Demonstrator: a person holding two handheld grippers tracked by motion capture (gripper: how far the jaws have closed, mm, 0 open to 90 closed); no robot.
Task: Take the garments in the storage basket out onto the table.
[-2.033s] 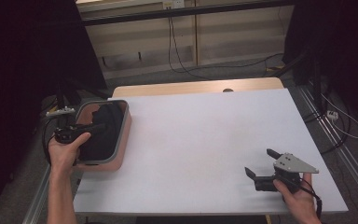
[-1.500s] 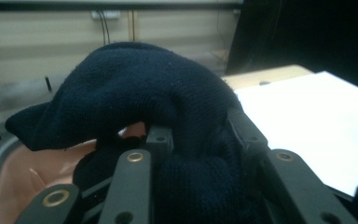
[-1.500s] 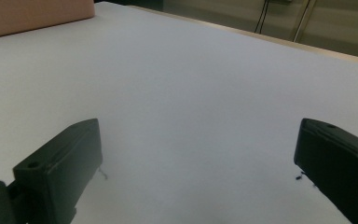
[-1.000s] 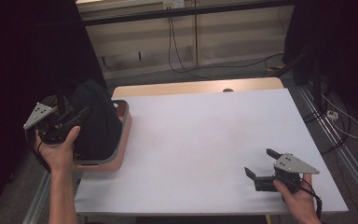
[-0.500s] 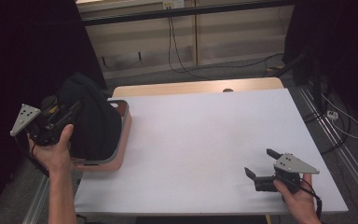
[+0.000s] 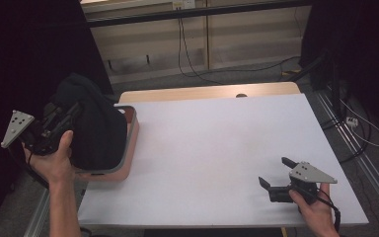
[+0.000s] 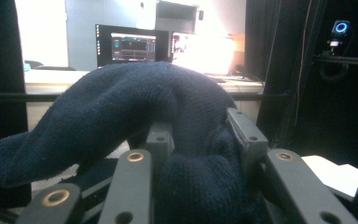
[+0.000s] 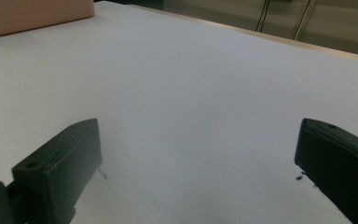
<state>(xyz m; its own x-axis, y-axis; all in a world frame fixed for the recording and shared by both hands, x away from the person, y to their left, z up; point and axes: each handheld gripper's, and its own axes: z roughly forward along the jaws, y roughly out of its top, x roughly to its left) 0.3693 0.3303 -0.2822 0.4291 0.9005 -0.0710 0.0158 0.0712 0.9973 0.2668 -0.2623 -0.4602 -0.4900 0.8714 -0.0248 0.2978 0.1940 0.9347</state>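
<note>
Hanging bunched and roughly upright over the pink tray (image 6: 132,143) at the table's (image 6: 212,143) left edge: dark knit garment (image 6: 91,126), long axis near vertical. Pinched by left gripper (image 6: 61,118), jaws partly closed on the cloth. Resting near the front right corner, right gripper (image 6: 275,174), jaws spread wide, holding nothing.

The knitted cloth garment (image 6: 91,126) at the table's left edge is plain dark navy, almost black from above, a deeper blue in the left gripper view (image 7: 135,107). The shallow tray (image 6: 131,143) under it is salmon-pink with a grey rim. The table (image 6: 212,143) top is plain pale lavender-white, with a light wood strip along its far edge. Both tongs, left (image 6: 61,118) and right (image 6: 276,173), are black with grey plates.
</note>
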